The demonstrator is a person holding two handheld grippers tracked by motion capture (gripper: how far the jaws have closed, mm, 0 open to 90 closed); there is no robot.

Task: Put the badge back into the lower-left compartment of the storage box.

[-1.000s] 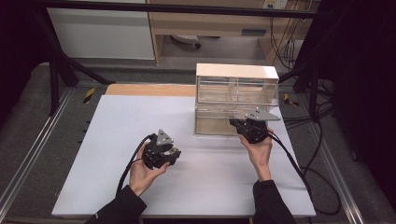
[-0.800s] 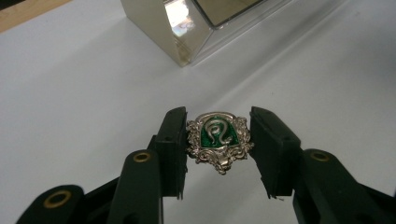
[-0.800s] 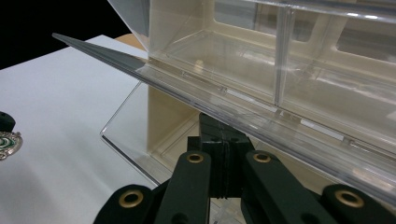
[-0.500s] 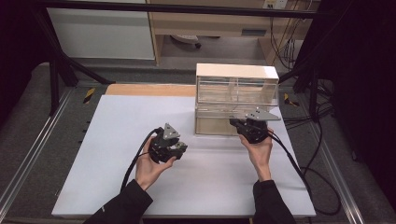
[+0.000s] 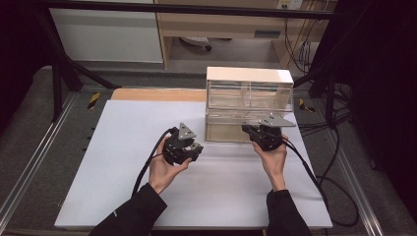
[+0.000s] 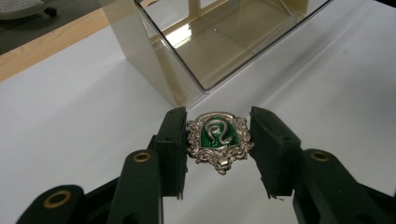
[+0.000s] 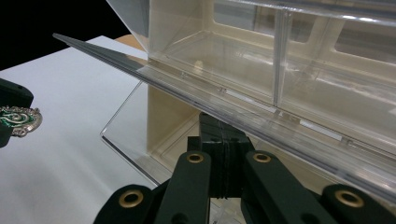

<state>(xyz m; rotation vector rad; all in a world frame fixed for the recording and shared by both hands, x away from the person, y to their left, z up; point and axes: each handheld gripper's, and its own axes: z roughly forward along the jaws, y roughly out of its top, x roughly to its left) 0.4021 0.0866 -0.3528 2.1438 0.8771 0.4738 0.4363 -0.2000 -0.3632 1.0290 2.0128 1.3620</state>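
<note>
A silver crest badge with a green enamel snake (image 6: 218, 140) sits upright between the jaws of my left gripper (image 6: 218, 133), which is shut on its two sides. The badge (image 7: 16, 119) also appears at the left edge of the right gripper view. In the high view the left gripper (image 5: 193, 148) hovers just left of a cream cabinet (image 5: 250, 76) with clear drawers. The bottom clear drawer (image 6: 224, 51) is pulled out over the table. My right gripper (image 7: 219, 133) is shut on the front of that drawer (image 7: 187, 88), at the cabinet's base (image 5: 252, 131).
The cabinet stands at the back right of a white table top (image 5: 113, 162), with a wooden strip (image 5: 157, 94) behind it. Metal frame rails (image 5: 29, 167) run along both sides. Cables (image 5: 319, 182) trail off to the right.
My left gripper has carried the badge to the right and forward, closer to the open drawer. The right gripper has stayed where it was on the drawer front.
</note>
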